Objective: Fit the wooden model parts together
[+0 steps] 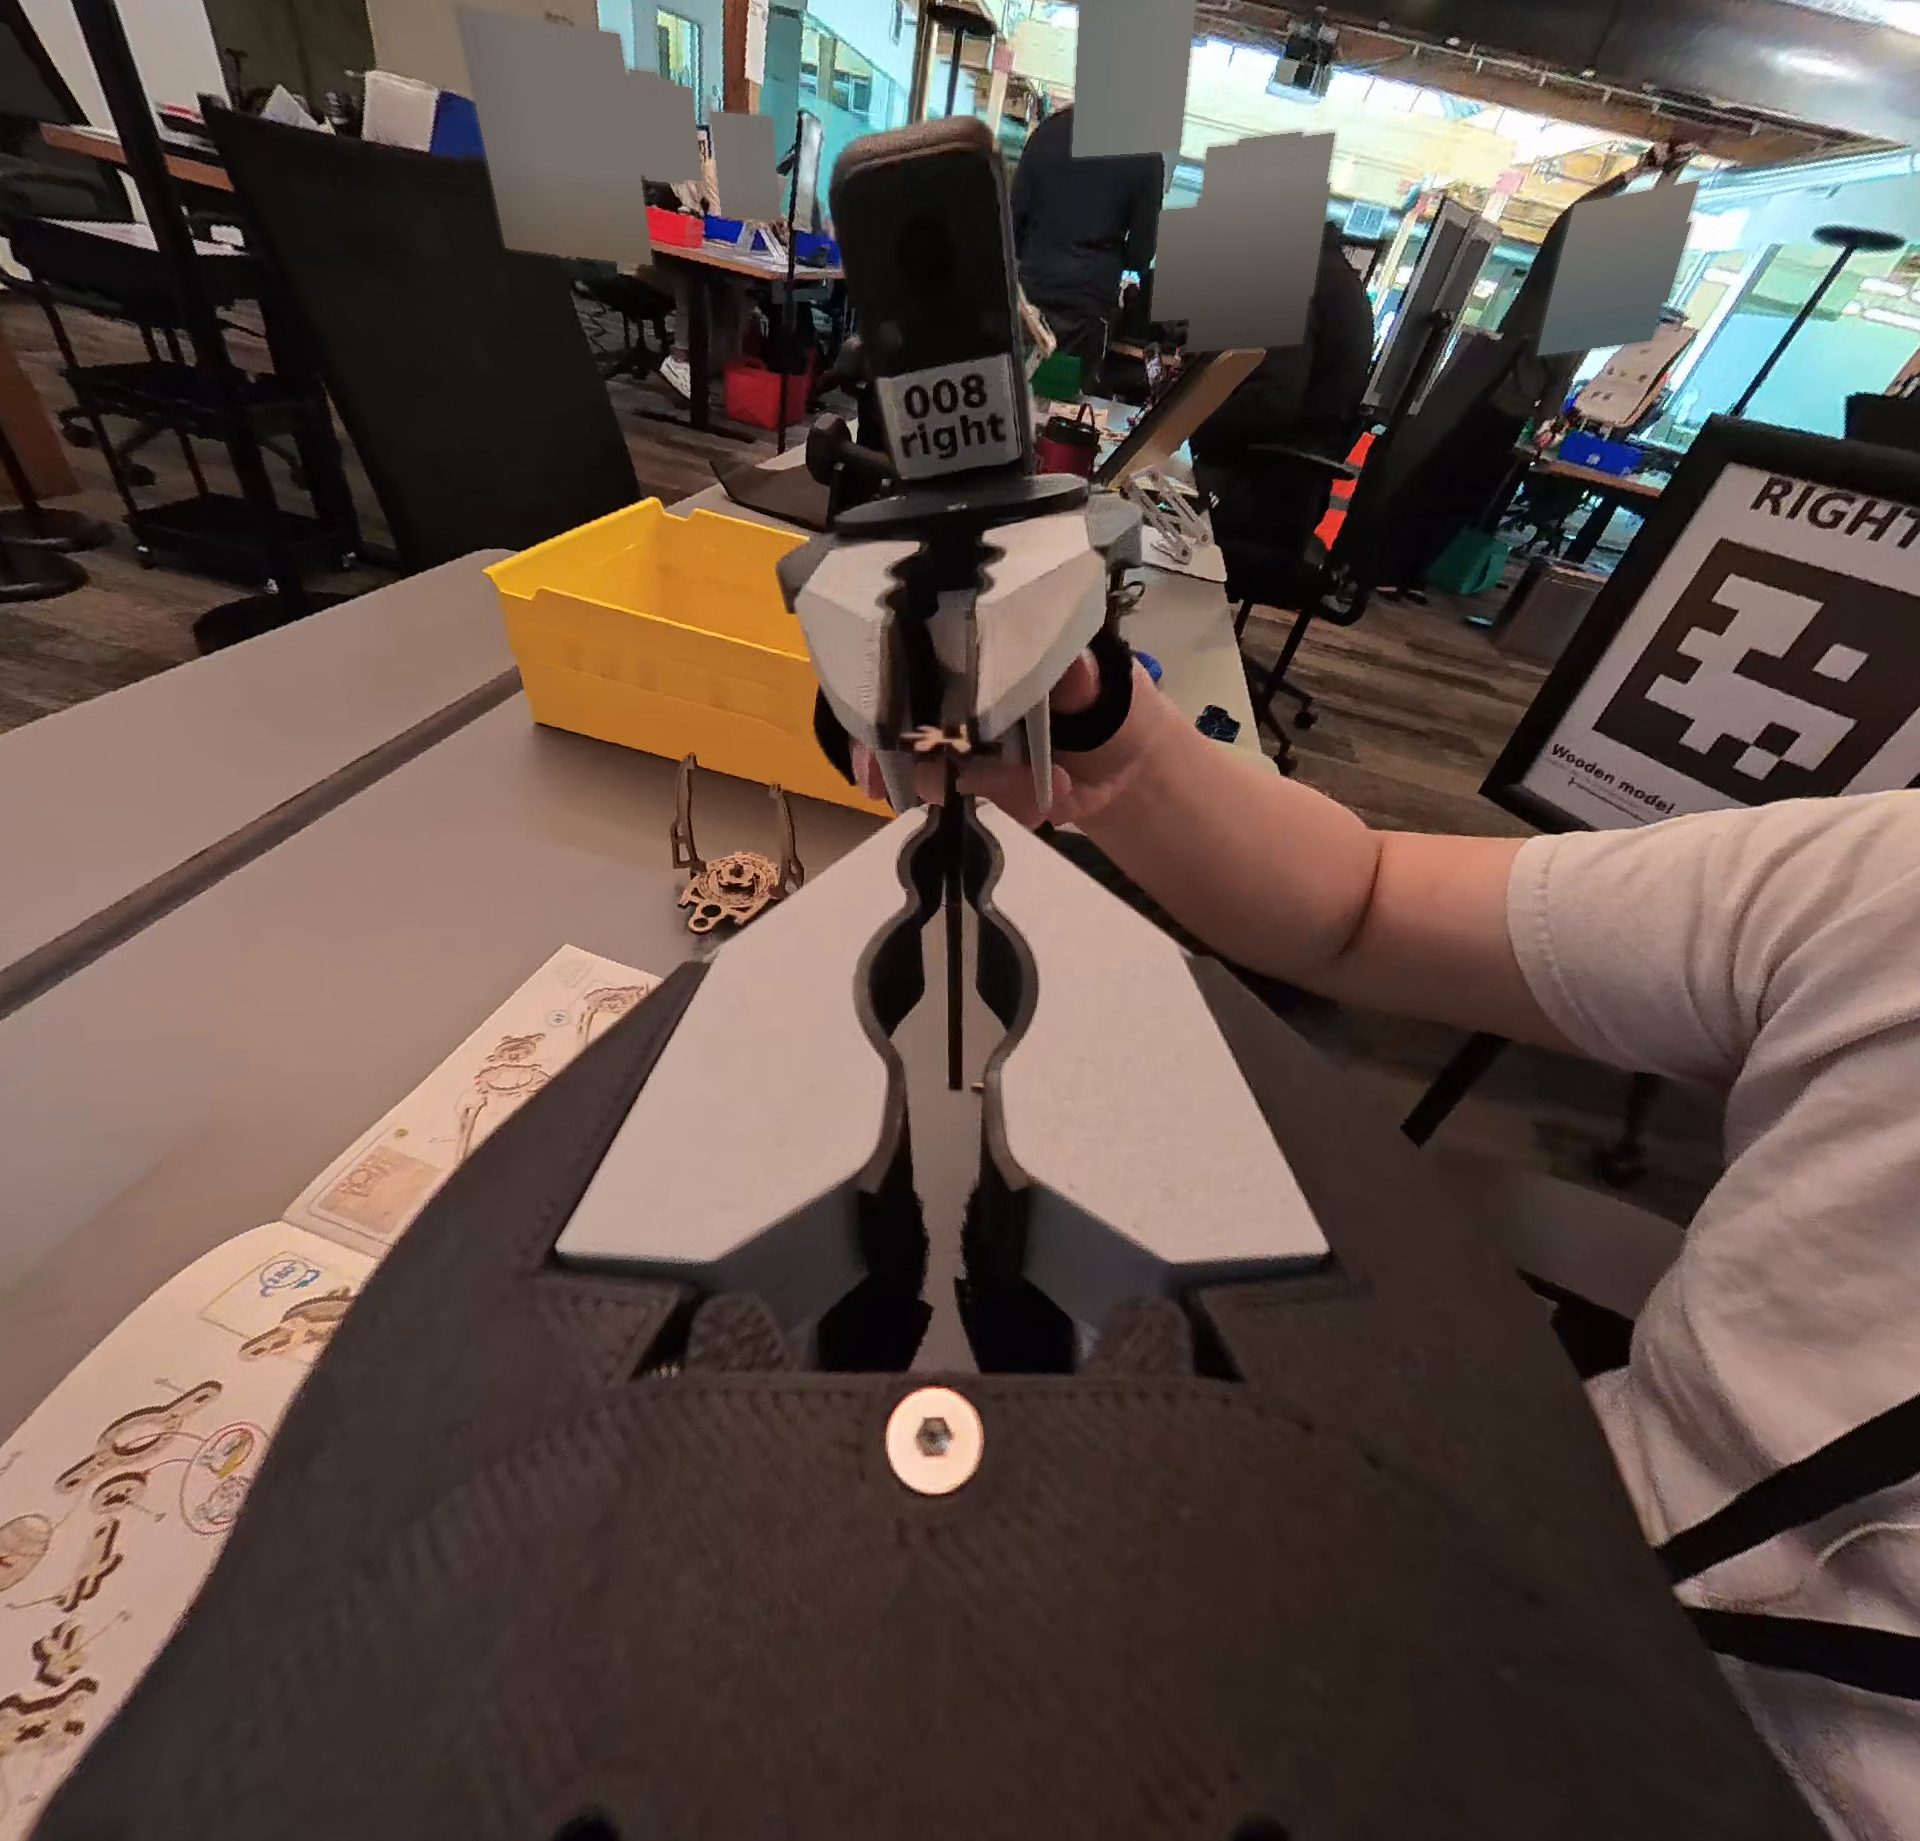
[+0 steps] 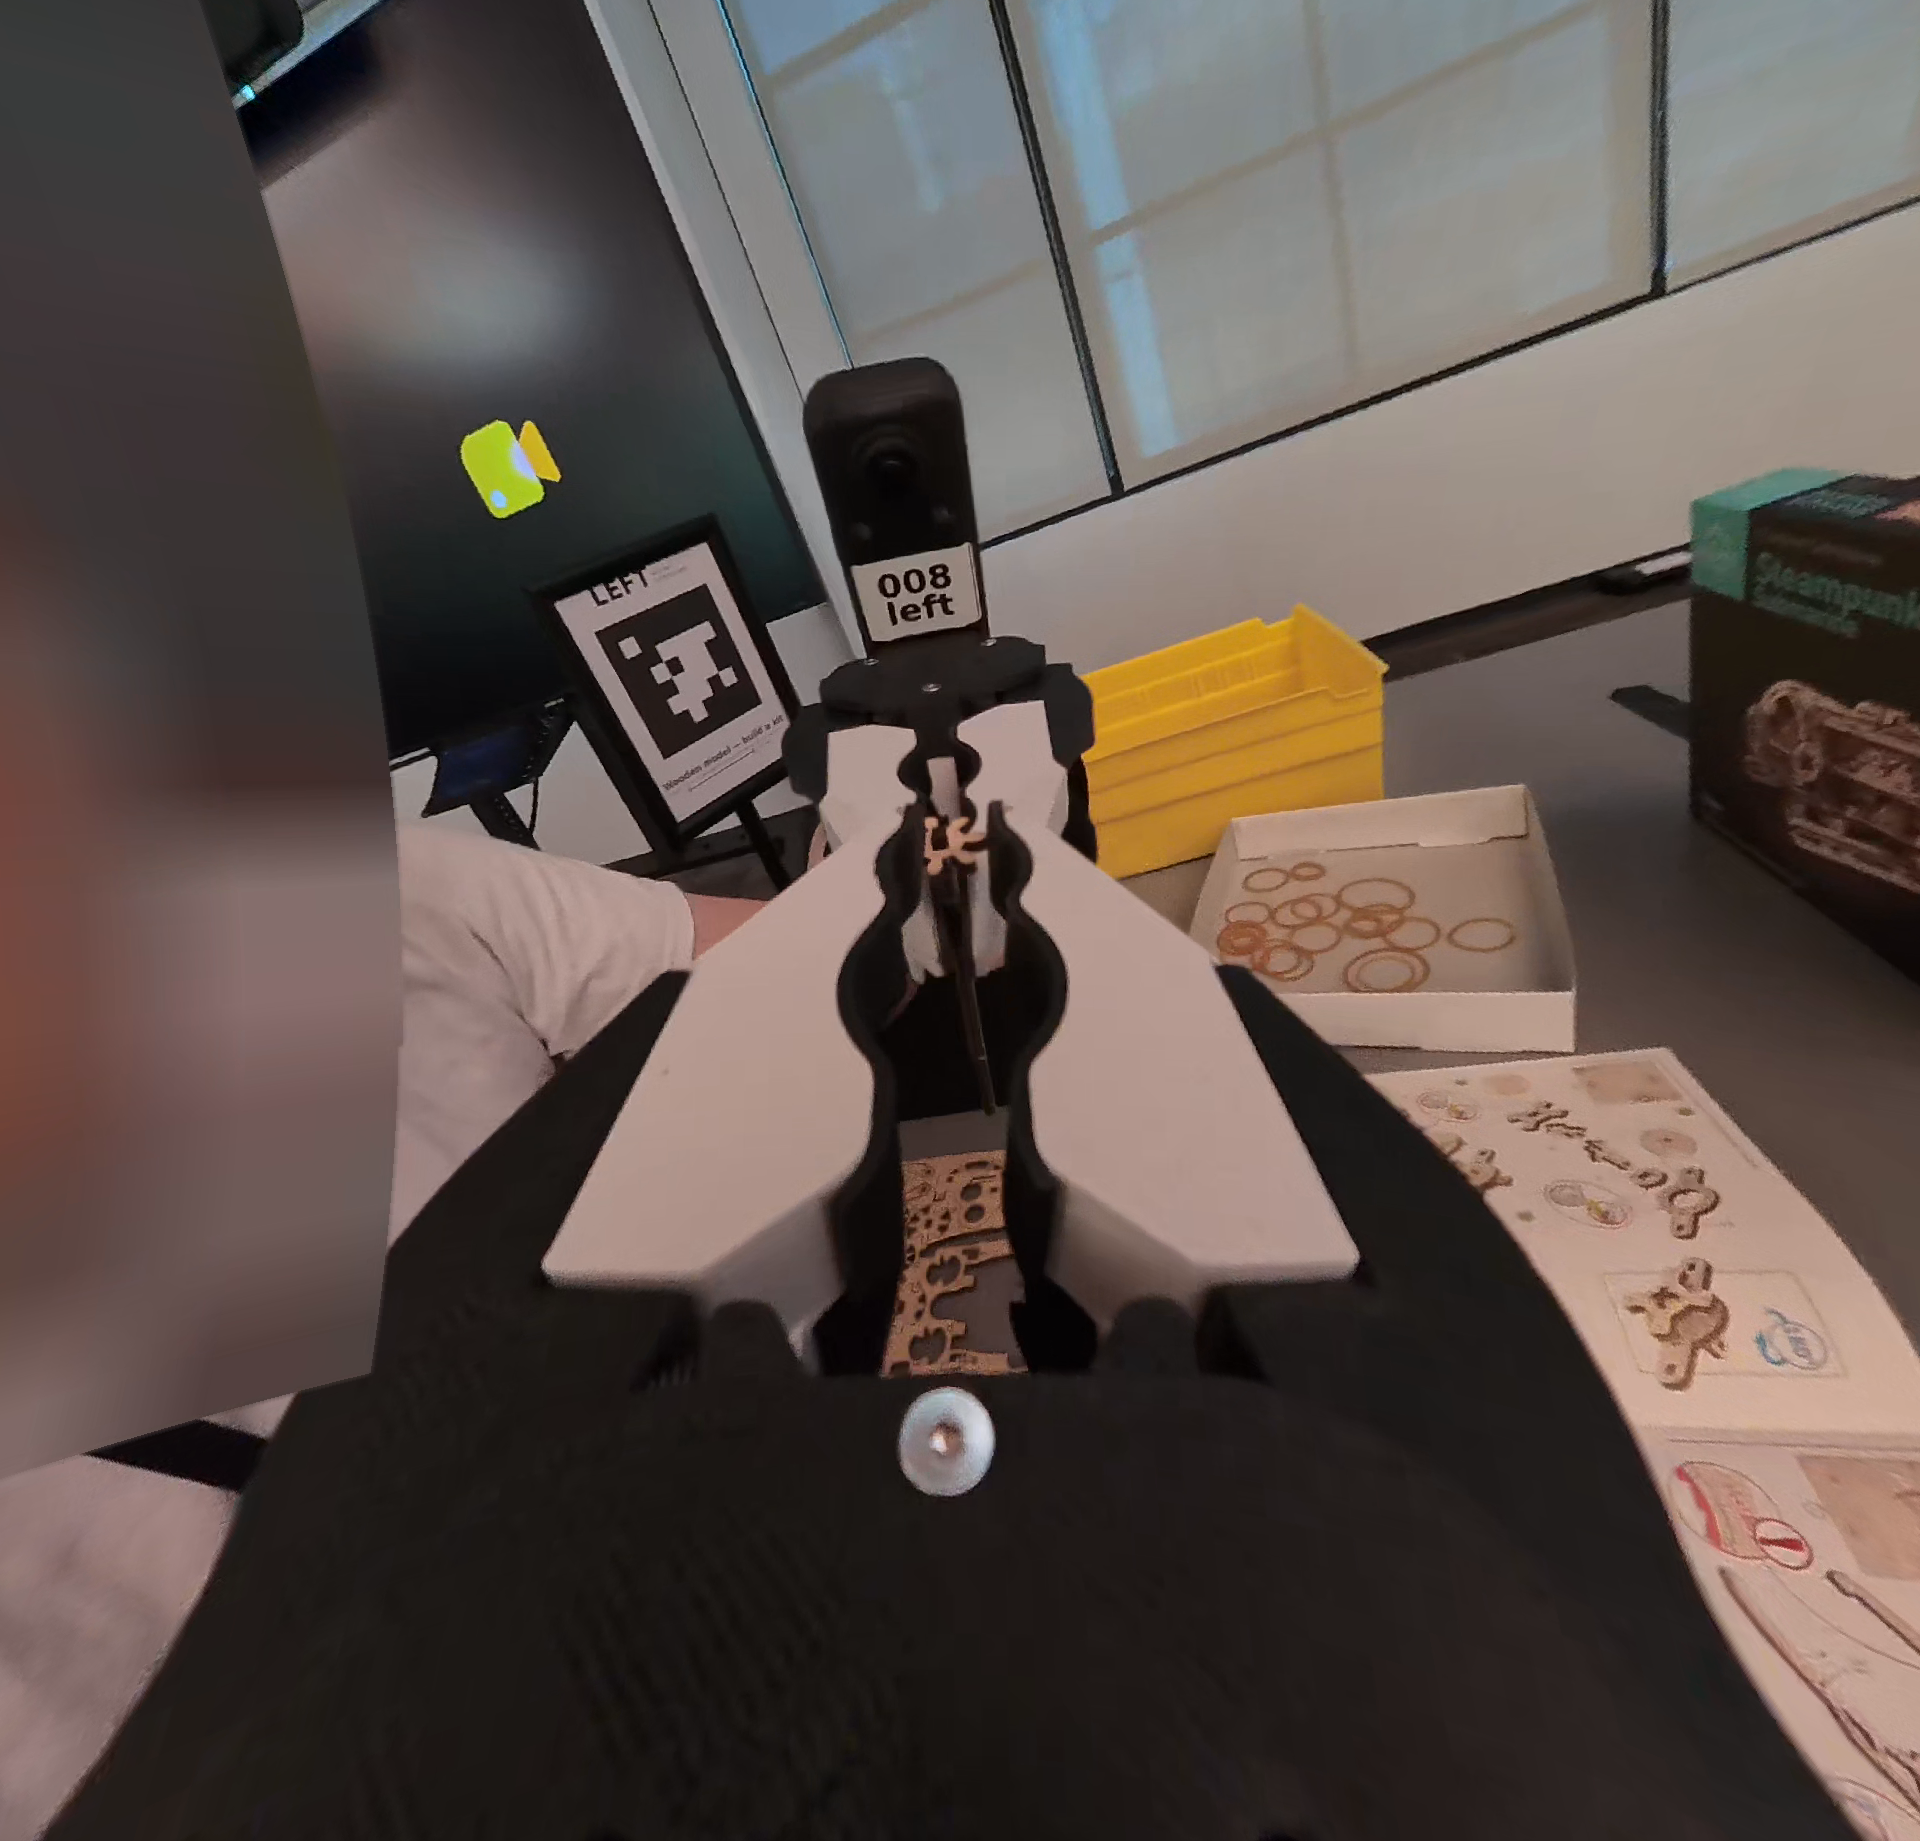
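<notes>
Both hand-held grippers are raised above the table (image 1: pixel 260 856), facing tip to tip. Left hand-held gripper (image 1: pixel 951 835): jaws nearly together, pinching a thin dark rod (image 1: pixel 954 960) that runs back between its fingers. Right hand-held gripper (image 2: pixel 951 856): jaws clenched on a small wooden part (image 2: pixel 948 846) at its tips; the part sits just at the rod's forward end, whether touching cannot be told. Wooden sub-assembly (image 1: pixel 732 861) stands on the table, left of and below the left hand-held gripper's tips, near a yellow bin (image 1: pixel 665 628). Perforated wooden sheet (image 2: pixel 951 1261) lies below the right hand-held gripper. Instruction sheet (image 2: pixel 1662 1272) and tray of rubber bands (image 2: pixel 1382 918) lie to its right.
</notes>
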Motion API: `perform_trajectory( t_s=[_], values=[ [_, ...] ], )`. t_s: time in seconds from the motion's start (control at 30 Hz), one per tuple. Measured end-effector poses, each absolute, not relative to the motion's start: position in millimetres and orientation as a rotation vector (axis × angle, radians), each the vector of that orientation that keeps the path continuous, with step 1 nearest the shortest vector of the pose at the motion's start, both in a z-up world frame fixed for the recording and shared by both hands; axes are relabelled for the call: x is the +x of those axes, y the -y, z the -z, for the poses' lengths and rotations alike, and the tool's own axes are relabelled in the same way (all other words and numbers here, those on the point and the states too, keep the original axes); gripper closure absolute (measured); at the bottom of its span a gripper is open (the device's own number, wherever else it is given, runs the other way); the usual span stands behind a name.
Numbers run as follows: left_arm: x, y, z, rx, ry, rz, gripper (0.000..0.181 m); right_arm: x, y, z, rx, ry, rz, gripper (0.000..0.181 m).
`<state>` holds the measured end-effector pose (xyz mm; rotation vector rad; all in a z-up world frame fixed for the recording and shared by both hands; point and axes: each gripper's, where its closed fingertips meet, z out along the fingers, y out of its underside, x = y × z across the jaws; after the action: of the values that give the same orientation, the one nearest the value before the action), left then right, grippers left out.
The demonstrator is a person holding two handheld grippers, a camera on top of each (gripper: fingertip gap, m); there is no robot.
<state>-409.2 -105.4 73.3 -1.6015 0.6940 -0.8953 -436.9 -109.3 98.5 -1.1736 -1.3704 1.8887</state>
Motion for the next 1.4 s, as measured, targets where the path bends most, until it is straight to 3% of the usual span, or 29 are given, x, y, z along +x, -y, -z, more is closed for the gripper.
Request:
perform_trajectory(
  t_s=[0.37,0.67,0.97,1.23,1.4],
  values=[
    [-408.8,106.7,-71.2,-1.617,-0.73,0.869,0.181,-432.2,107.0,-107.9,-1.116,1.352,-1.832,0.179],
    [-407.9,110.6,-73.5,-1.646,-0.633,1.144,0.181,-432.3,105.7,-102.6,-1.097,1.404,-1.734,0.163],
    [-412.4,103.3,-63.0,-1.703,-0.618,1.125,0.181,-442.0,109.7,-94.0,-1.206,1.384,-1.81,0.163],
    [-418.4,107.3,-82.2,-1.602,-0.637,1.084,0.181,-429.9,93.6,-100.2,-0.91,1.432,-1.3,0.16],
    [-419.3,103.9,-82.3,-1.576,-0.649,1.024,0.181,-431.7,105.0,-101.1,-1.046,1.394,-1.75,0.165]
  ],
)
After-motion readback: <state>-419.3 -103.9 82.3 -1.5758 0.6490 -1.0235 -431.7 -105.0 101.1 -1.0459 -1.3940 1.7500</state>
